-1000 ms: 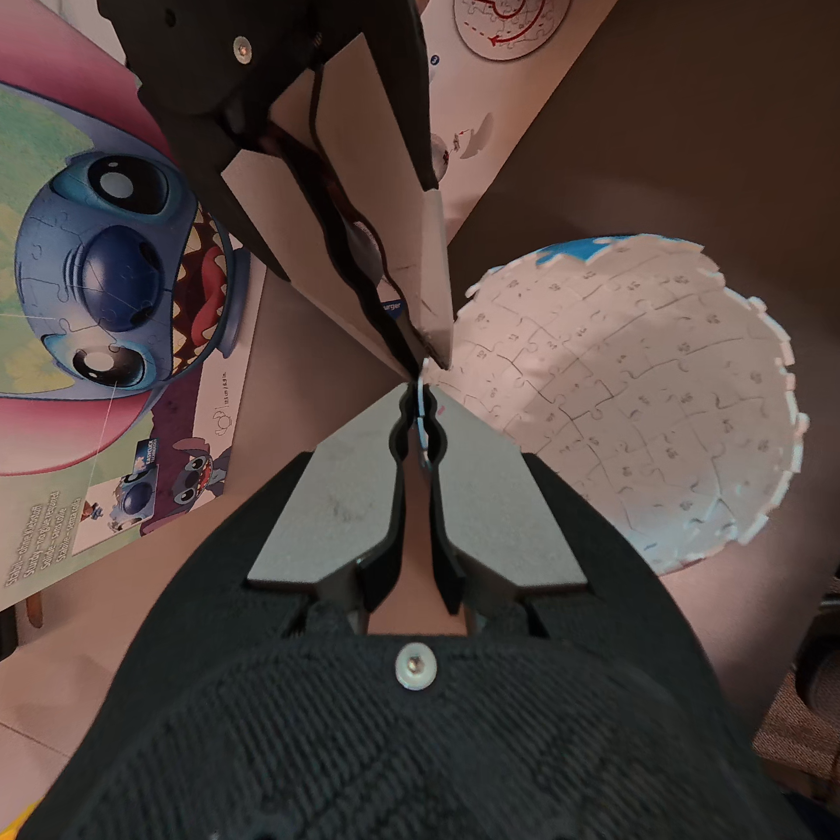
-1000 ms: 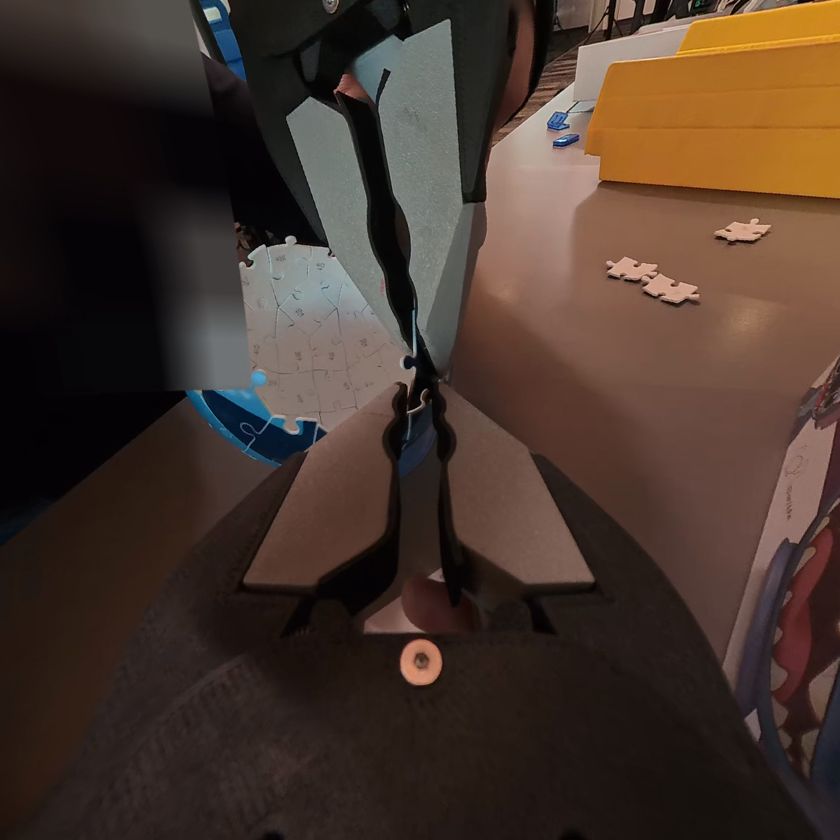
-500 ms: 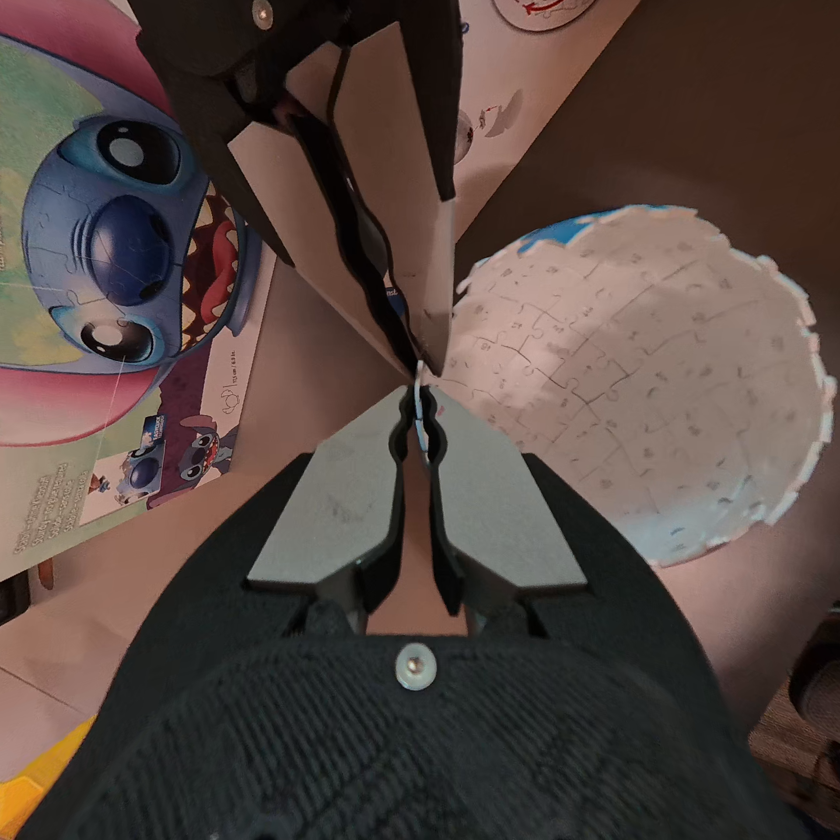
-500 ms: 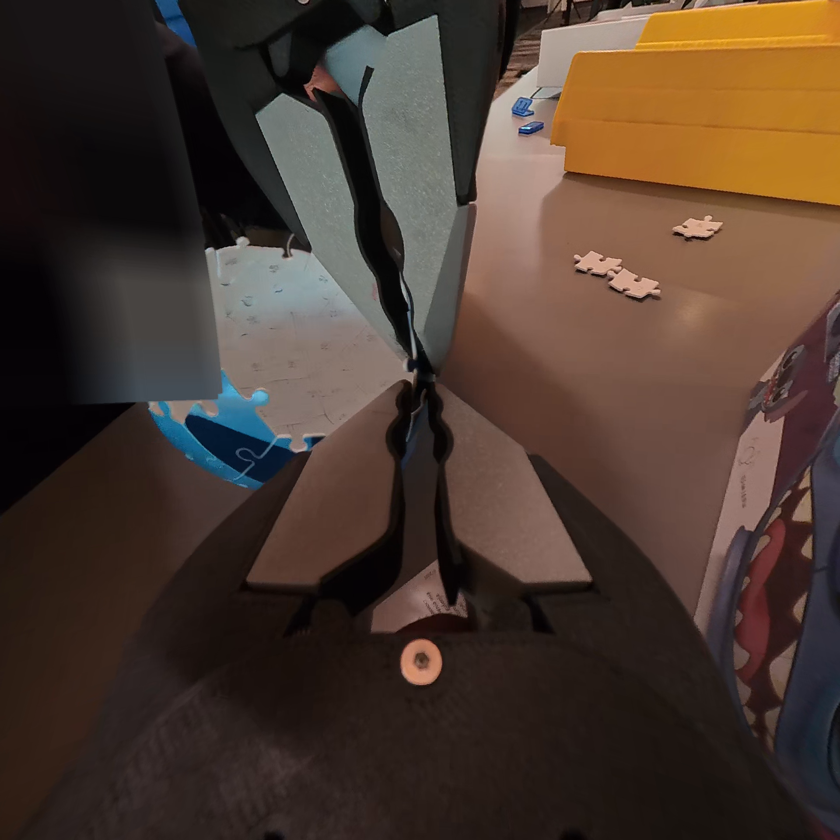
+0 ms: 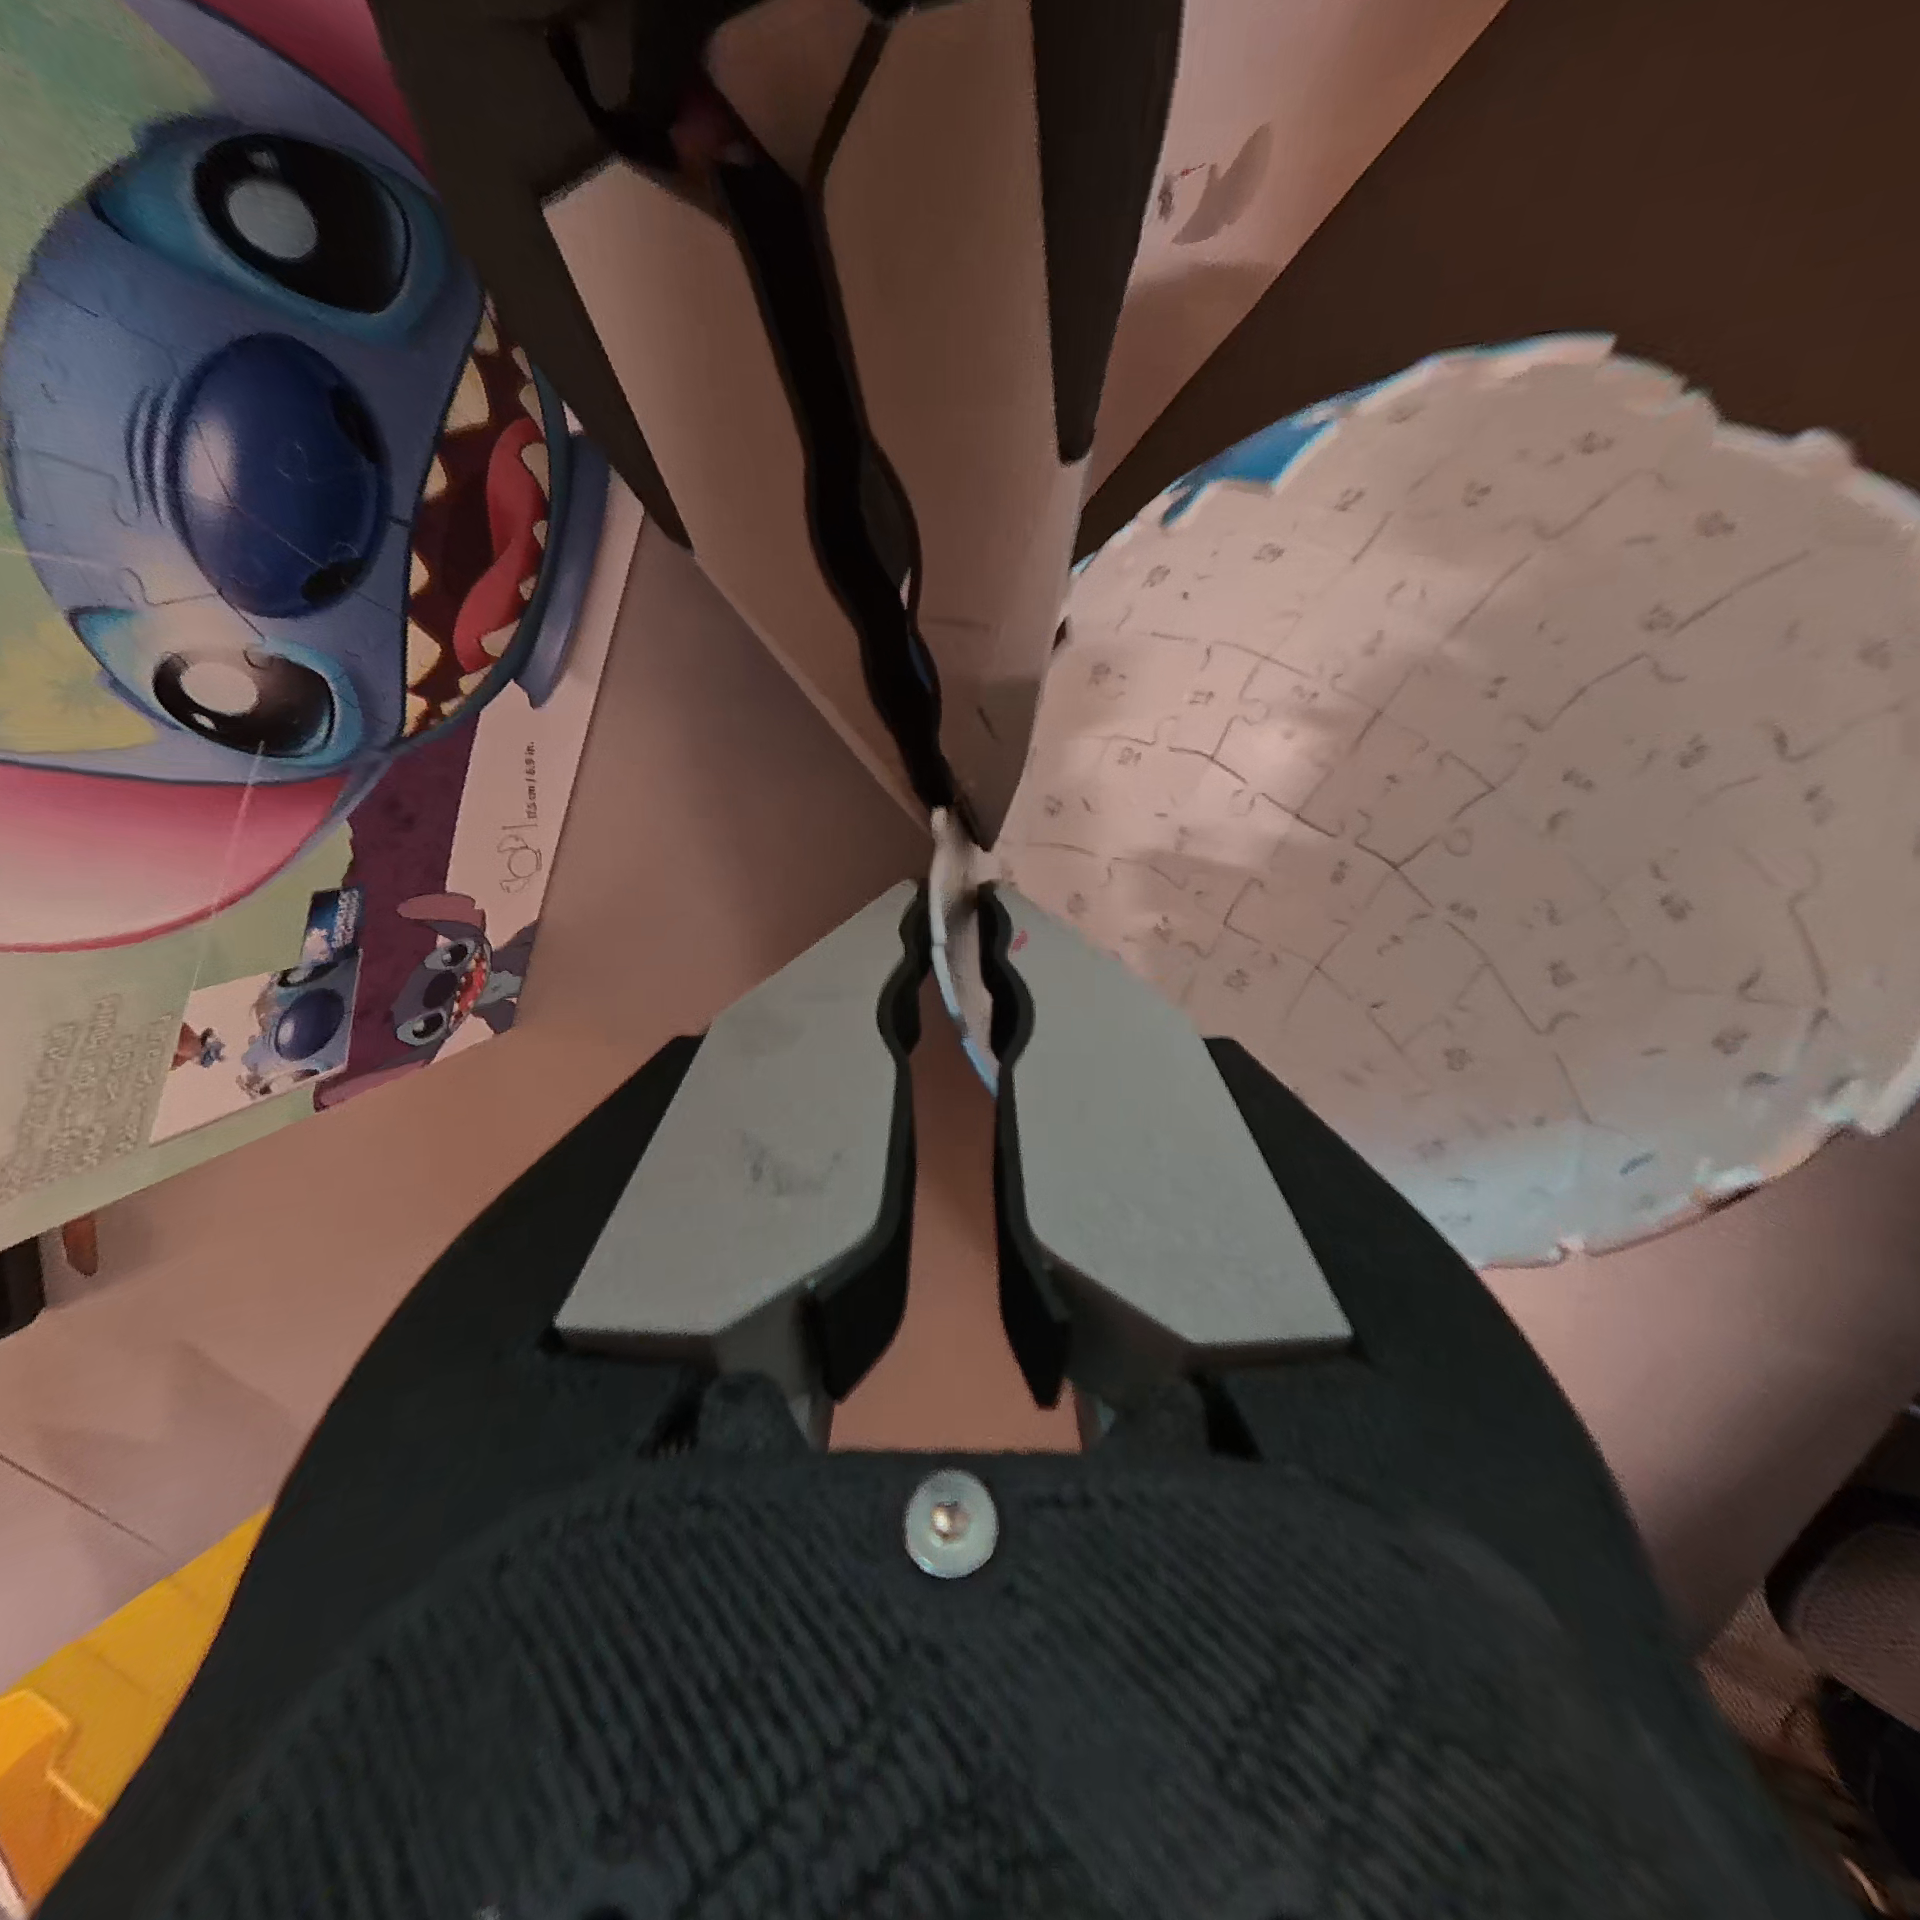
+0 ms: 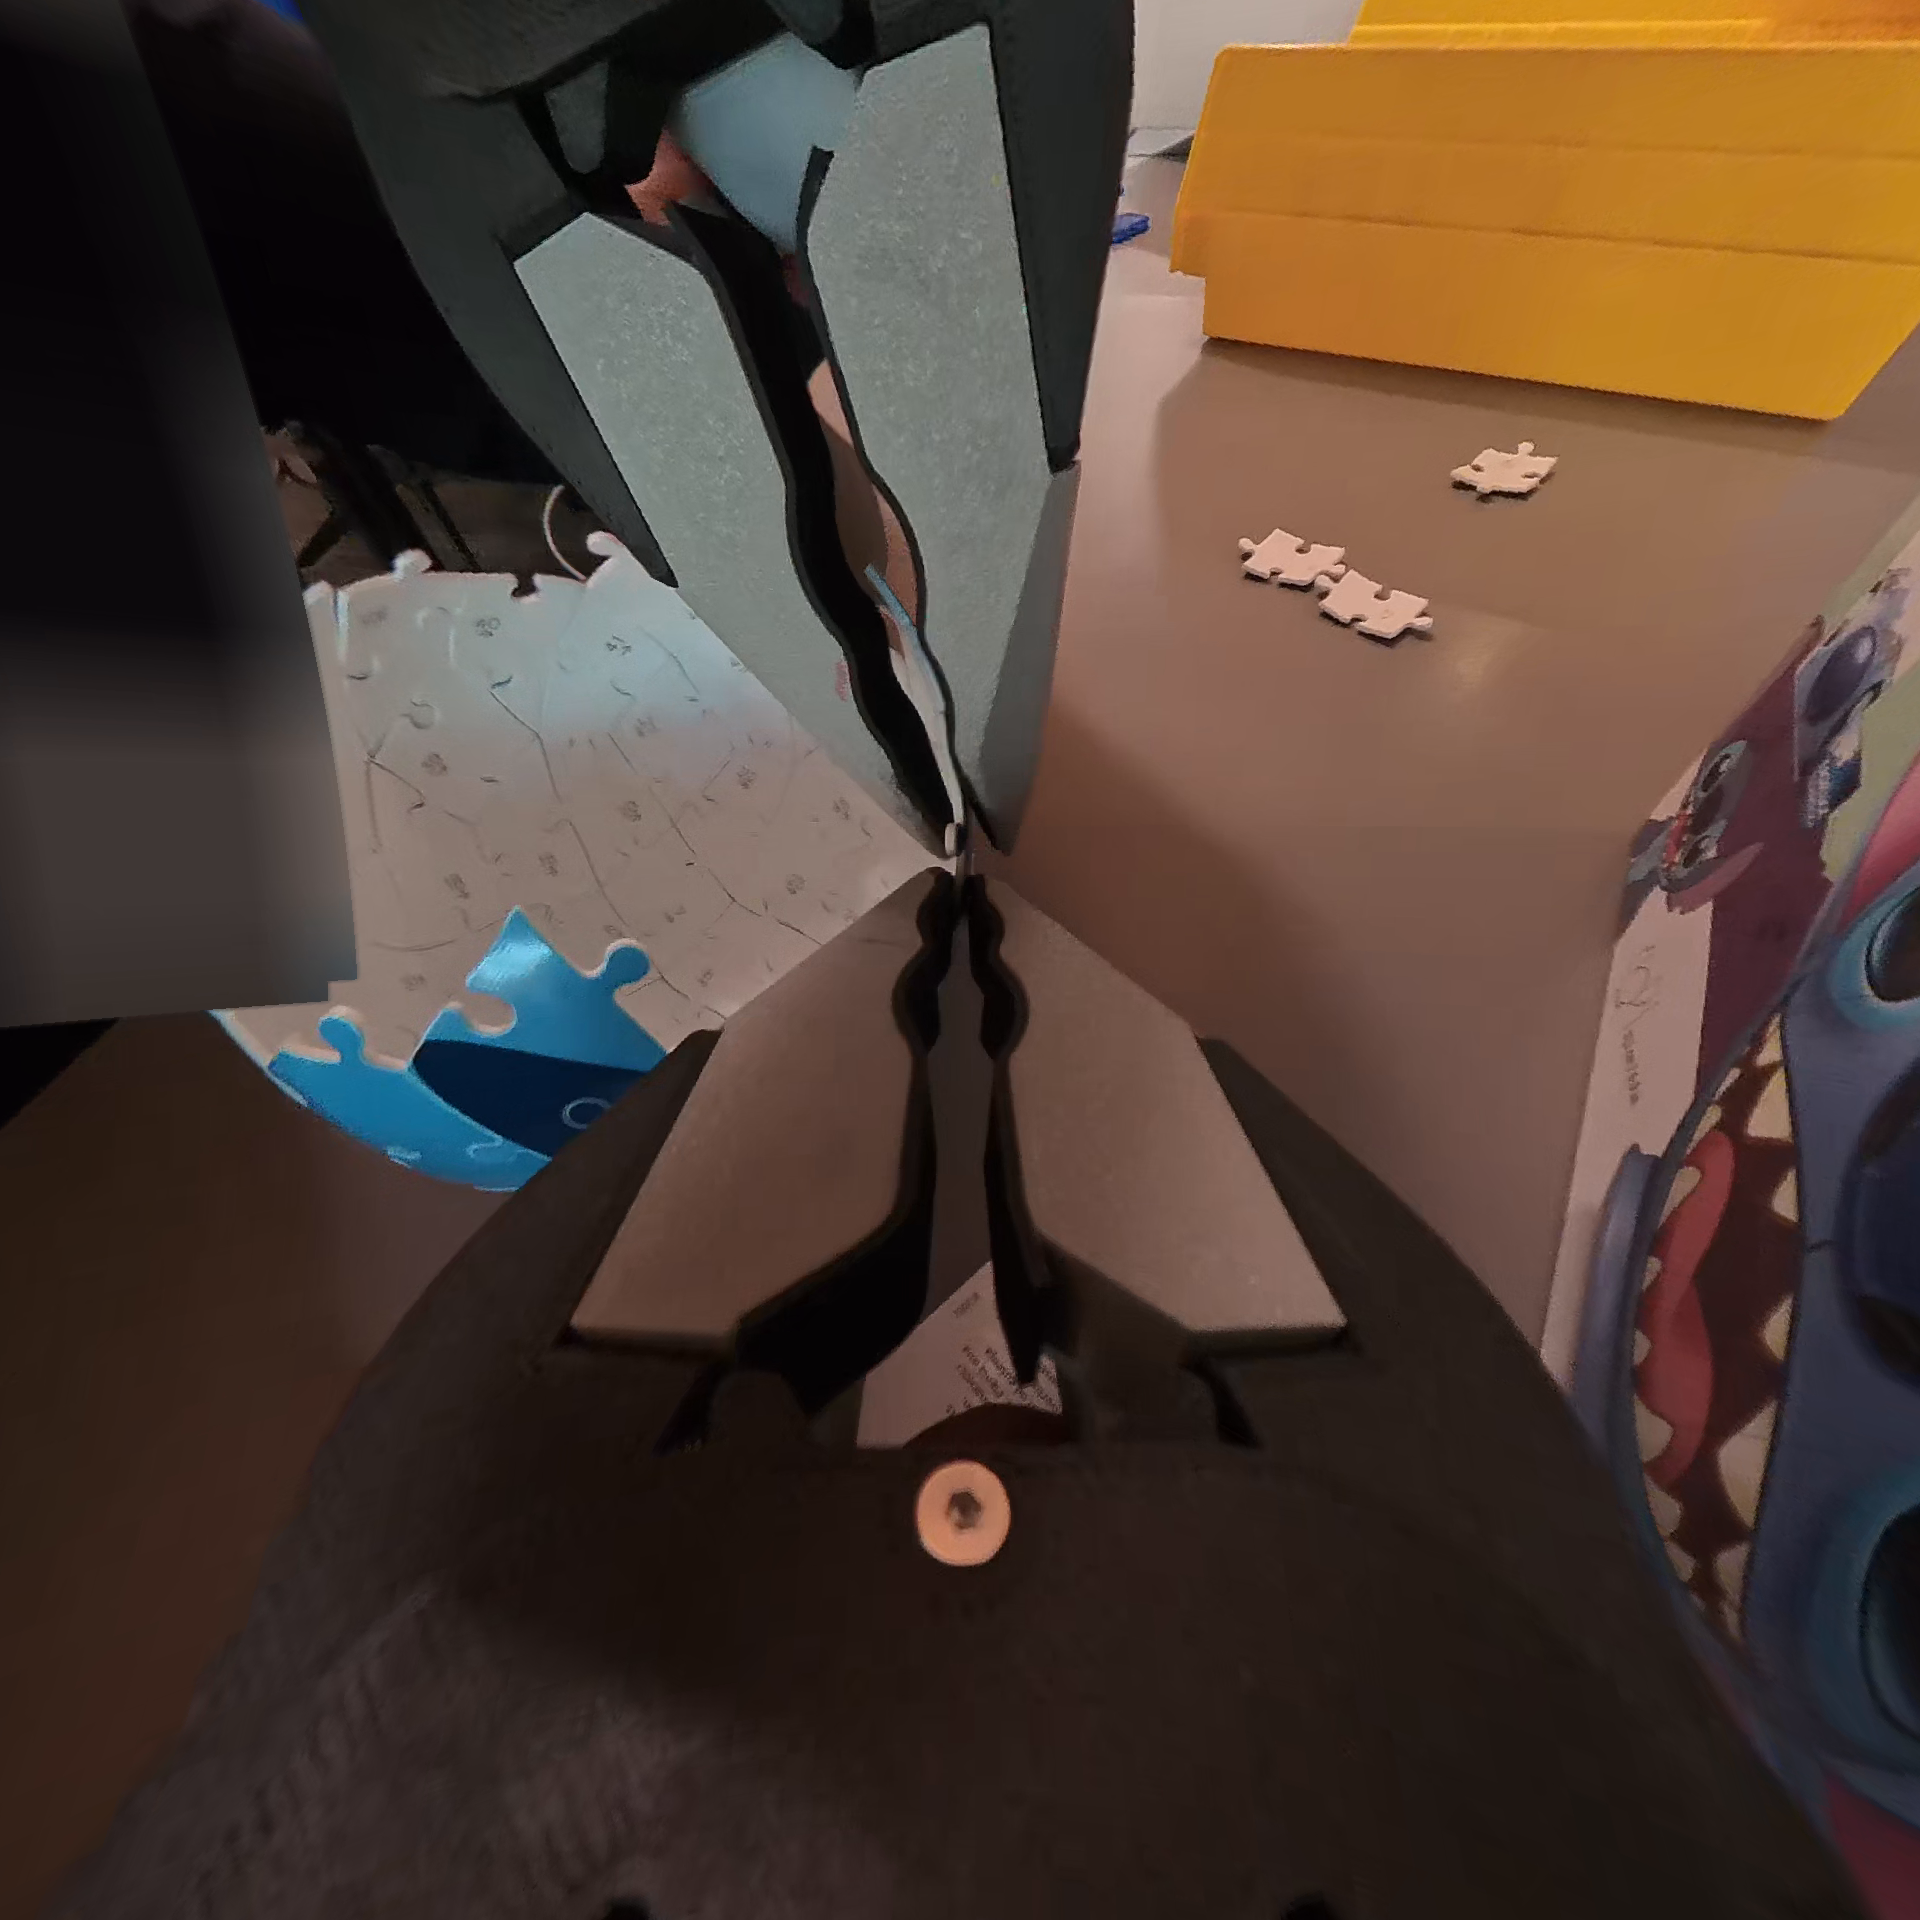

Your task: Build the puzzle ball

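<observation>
The puzzle ball [image 5: 1507, 790], a half-built shell, is seen just right of the left gripper [image 5: 954, 925], which is clamped on a puzzle piece [image 5: 948, 894]; the right gripper [image 6: 961, 883] is pinched tip-to-tip against it, on the same piece.

The half-built puzzle ball [image 5: 1507, 790] is made of matt white card inside. Glossy print is seen on the box [image 5: 208, 520], and smooth yellow plastic on the bin [image 6: 1558, 187] at one o'clock.

Black grippers [image 5: 951, 914], grey wavy-edged fingers [image 5: 790, 1132], silver screw [image 5: 949, 1527].
</observation>
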A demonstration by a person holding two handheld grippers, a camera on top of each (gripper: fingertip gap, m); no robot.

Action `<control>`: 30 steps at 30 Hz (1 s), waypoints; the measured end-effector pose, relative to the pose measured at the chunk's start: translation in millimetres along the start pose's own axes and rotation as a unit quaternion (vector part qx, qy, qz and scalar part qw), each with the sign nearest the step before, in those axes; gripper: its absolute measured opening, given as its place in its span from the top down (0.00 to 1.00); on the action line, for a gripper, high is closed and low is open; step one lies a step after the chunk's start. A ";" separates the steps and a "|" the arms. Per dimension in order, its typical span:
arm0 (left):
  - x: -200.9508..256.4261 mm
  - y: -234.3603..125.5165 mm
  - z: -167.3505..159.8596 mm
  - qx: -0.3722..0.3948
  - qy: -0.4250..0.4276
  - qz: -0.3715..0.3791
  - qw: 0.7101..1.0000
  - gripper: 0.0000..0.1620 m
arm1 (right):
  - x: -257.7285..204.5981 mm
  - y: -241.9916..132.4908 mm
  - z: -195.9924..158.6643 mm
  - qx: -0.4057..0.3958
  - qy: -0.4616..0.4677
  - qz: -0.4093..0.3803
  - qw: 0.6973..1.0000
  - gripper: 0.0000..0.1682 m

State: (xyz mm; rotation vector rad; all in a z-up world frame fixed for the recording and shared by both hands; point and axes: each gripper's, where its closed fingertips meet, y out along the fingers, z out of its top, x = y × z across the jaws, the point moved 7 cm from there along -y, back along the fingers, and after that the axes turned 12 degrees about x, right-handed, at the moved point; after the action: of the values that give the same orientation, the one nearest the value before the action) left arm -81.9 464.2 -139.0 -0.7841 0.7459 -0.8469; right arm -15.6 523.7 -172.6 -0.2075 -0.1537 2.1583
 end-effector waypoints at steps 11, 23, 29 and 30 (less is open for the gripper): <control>-1.2 8.7 -5.9 -0.021 -0.033 -0.034 0.999 0.97 | -1.2 -0.7 1.7 0.008 -0.005 -0.006 1.000 1.00; -8.1 7.8 -6.2 -0.004 -0.069 -0.041 0.997 1.00 | 0.3 -0.3 6.1 -0.013 -0.018 -0.024 0.999 0.99; -8.1 8.7 -5.3 -0.006 -0.072 -0.031 0.997 0.99 | -1.6 -0.2 8.5 -0.048 -0.060 -0.047 0.996 1.00; -7.9 8.7 -5.4 -0.007 -0.073 -0.031 0.997 0.99 | -1.7 -0.1 8.5 -0.048 -0.060 -0.049 0.996 1.00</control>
State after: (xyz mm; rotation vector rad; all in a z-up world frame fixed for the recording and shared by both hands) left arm -86.8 473.1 -146.9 -0.8748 0.6014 -0.8307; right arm -16.3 522.0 -164.1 -0.1221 -0.3311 2.0683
